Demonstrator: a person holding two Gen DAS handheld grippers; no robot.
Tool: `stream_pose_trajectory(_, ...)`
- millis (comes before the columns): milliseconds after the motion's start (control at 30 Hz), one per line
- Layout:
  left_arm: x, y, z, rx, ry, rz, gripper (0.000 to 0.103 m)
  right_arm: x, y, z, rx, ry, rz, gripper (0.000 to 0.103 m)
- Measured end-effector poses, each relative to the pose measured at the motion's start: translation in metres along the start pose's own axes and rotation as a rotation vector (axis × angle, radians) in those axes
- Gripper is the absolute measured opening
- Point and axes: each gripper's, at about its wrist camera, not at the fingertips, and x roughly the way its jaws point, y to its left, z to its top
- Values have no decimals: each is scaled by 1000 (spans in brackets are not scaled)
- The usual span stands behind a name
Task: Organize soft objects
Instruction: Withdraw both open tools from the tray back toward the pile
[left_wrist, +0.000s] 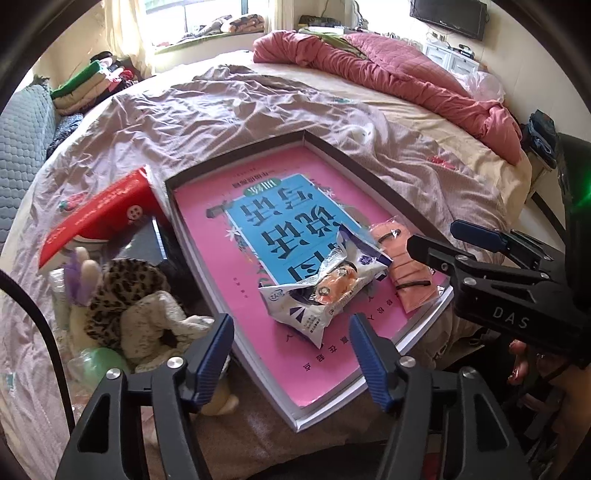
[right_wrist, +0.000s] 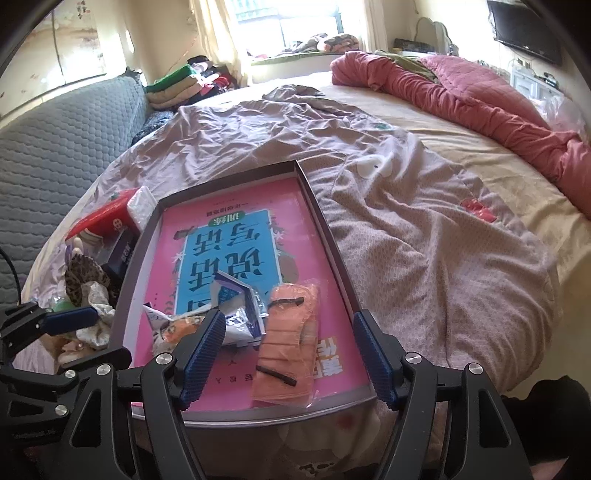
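– What's in the tray (left_wrist: 376, 184) I'm over?

– A book (right_wrist: 236, 236) fills it. On the book's near part lie a crumpled snack bag (left_wrist: 317, 291) and, just right of it, a packet of hair ties (right_wrist: 290, 339).

– And left of the tray?

– On the bed sheet (right_wrist: 424, 240), a plush toy (left_wrist: 122, 295) near me, a tissue box (left_wrist: 99, 214) behind it.

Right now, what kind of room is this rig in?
A bedroom, most likely in a home. A large bed with a rumpled pink quilt fills the view, a wall-mounted TV hangs opposite, and folded clothes are piled near the window.
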Motion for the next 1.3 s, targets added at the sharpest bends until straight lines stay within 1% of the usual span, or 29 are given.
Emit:
stream_pose_trajectory(133, -10, 3, -2, -1, -17, 11, 73, -6, 8, 2, -18, -9, -2, 74)
stream_pose_trajectory(200, -17, 6, -3, -10, -30, 13, 74, -10, 12, 3, -26, -16, -5, 74)
stream_pose_trajectory(333, -27, 12, -6, -24, -48, 21, 74, -17, 19, 6, -36, -33, -5, 74)
stream_pose_trajectory(500, -38, 21, -12, -57, -57, 5, 74, -27, 30, 9, -57, -52, 3, 74)
stream_pose_trajectory(667, -49, 30, -17, -73, -75, 20, 74, -35, 42, 13, -79, -67, 16, 74)
stream_pose_trajectory(767, -56, 36, -18, -77, -90, 45, 74, -40, 48, 14, -86, -74, 20, 75)
stream_pose_trajectory(933, -69, 53, -22, -110, -107, 52, 74, -47, 59, 17, -98, -82, 35, 75)
stream_pose_trajectory(1133, -86, 78, -27, -145, -134, 97, 75, -57, 77, 21, -125, -92, 62, 75)
stream_pose_trajectory(1200, -92, 88, -31, -153, -140, 123, 75, -60, 84, 22, -141, -96, 69, 75)
stream_pose_trajectory(1300, -100, 106, -35, -177, -147, 137, 75, -61, 93, 23, -159, -96, 77, 75)
